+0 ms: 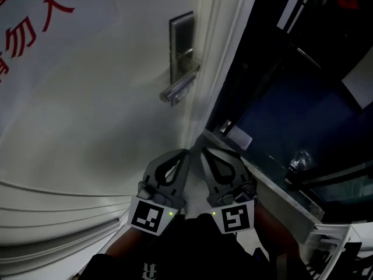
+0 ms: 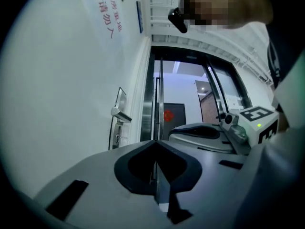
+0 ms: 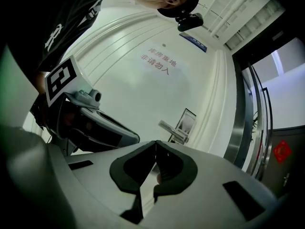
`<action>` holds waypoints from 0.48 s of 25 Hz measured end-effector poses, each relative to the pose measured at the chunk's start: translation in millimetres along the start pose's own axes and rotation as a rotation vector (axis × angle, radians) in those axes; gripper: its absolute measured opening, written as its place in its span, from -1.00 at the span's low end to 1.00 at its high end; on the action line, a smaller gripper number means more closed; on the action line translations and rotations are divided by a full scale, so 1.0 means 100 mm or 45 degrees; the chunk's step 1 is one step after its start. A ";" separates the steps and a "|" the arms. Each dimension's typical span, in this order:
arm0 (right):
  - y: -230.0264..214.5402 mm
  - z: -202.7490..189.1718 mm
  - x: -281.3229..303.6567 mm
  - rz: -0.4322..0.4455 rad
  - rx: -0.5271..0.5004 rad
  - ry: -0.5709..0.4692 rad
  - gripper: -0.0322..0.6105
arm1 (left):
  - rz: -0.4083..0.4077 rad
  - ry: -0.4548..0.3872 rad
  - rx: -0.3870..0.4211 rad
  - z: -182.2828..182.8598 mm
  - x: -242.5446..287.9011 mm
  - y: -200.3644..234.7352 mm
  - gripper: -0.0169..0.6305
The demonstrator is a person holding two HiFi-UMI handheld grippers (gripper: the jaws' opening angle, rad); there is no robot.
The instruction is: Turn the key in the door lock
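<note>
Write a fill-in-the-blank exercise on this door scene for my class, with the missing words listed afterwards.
The handle sits on a ___ door. The lettering on the door is ___ in colour. The left gripper and right gripper both have their jaws ___. In the head view, both grippers are ___ the handle, not touching it.
Missing words: white; red; shut; below.

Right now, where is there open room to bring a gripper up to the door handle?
Free: the bare door left of and below the handle, between the red lettering and the mouldings. Crowded: right of the handle, where the frame runs close, and low down, where the left gripper and right gripper sit side by side, jaws shut.
</note>
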State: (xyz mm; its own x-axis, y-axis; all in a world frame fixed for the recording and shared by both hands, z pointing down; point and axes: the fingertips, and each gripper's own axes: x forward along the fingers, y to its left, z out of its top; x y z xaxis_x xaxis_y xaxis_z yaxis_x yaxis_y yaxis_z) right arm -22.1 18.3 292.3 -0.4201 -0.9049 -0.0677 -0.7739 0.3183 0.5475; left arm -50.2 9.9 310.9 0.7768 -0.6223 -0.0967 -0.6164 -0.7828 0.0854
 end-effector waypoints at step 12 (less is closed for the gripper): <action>-0.49 -0.34 0.70 0.057 -0.170 -0.030 -0.86 | 0.085 0.013 -0.007 -0.02 0.55 0.49 -0.93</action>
State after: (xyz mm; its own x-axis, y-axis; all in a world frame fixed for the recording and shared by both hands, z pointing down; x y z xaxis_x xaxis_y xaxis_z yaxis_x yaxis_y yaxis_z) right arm 2.5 -70.5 289.1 -0.4653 -0.8831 -0.0595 -0.6846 0.3165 0.6566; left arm -37.4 -62.8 312.1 0.7353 -0.6729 -0.0803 -0.6662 -0.7395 0.0965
